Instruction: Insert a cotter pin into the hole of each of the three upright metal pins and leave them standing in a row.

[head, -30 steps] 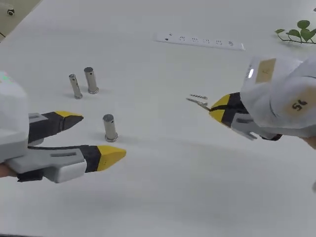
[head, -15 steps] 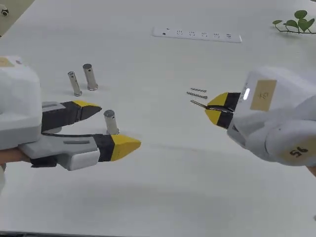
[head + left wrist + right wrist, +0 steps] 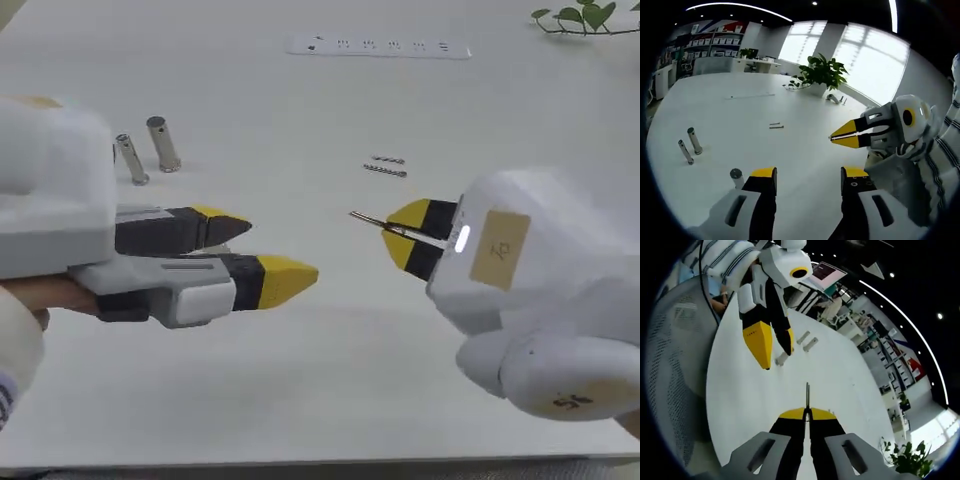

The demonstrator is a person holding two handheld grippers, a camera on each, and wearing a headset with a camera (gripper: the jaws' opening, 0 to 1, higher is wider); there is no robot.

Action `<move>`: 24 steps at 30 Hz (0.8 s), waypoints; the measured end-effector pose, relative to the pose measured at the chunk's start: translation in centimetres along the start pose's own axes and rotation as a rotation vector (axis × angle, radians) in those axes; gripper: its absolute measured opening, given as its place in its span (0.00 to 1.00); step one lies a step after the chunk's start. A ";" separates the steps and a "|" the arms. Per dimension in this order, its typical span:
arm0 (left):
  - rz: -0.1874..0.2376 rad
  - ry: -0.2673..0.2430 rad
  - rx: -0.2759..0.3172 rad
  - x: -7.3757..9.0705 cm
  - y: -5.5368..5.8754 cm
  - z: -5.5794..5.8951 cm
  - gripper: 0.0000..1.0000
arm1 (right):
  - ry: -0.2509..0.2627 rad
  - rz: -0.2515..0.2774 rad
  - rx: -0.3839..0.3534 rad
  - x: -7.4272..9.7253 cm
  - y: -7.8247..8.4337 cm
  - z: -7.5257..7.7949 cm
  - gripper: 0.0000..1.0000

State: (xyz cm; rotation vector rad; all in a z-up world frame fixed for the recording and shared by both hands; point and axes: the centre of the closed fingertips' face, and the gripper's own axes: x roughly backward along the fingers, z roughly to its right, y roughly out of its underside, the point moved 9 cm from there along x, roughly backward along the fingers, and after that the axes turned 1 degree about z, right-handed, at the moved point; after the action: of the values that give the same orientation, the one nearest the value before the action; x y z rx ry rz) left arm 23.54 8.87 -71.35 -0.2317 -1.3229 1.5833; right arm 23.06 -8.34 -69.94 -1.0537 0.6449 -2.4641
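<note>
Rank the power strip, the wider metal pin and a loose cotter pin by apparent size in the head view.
Largest: power strip, though farthest away. Then the wider metal pin. Smallest: loose cotter pin.

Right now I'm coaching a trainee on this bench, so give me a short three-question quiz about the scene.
1. True or false: the right hand-held gripper is shut on a cotter pin.
2. How many loose cotter pins lie on the table?
3. The left hand-held gripper is: A open, B shut empty, C shut on a cotter pin.
Key: 1 true; 2 two; 3 A.
</note>
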 end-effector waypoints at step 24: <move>0.013 0.121 0.088 -0.9 -1.5 1.4 0.16 | -0.006 0.046 0.084 -0.3 -2.0 -1.4 0.02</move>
State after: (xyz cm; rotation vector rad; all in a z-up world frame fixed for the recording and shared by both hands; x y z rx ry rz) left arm 23.87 7.12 -69.98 -0.2780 -1.1582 1.6086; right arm 21.91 -6.16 -69.86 -1.0029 0.5528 -2.4249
